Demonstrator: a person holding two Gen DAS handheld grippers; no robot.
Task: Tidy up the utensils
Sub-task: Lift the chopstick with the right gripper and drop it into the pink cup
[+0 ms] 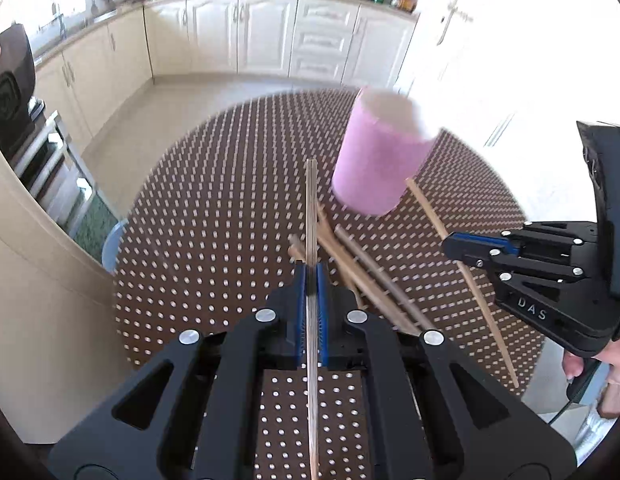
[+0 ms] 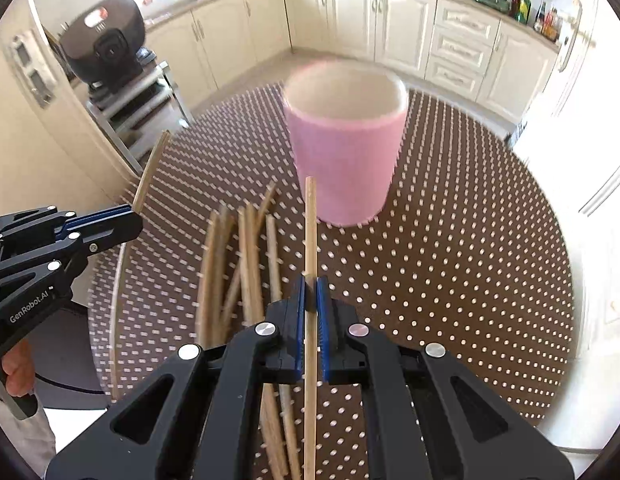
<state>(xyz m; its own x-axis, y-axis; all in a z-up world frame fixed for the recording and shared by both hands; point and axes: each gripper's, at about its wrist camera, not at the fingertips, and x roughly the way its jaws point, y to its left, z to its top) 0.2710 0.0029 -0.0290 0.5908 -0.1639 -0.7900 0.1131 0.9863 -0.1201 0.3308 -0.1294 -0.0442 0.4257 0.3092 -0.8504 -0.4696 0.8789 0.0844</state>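
Note:
A pink cup (image 1: pixel 379 156) (image 2: pixel 343 160) stands upright on the round dotted table (image 1: pixel 214 208) (image 2: pixel 469 240). Several loose wooden chopsticks (image 1: pixel 351 268) (image 2: pixel 246 264) lie in a pile in front of it. My left gripper (image 1: pixel 311 270) (image 2: pixel 136 220) is shut on a chopstick (image 1: pixel 311 208) (image 2: pixel 152 168) that pokes forward, lifted above the pile. My right gripper (image 2: pixel 310 280) (image 1: pixel 449 245) is shut on another chopstick (image 2: pixel 310 224) (image 1: pixel 427 208), whose tip points at the cup's near side. Both held chopsticks are clear of the table.
Cream kitchen cabinets (image 2: pixel 389 16) line the far wall. A black appliance on a metal cart (image 2: pixel 106 48) stands left of the table, by a cream unit (image 1: pixel 38 280). A white door (image 1: pixel 489 60) is on the right. A person's hand (image 1: pixel 605 364) grips the right handle.

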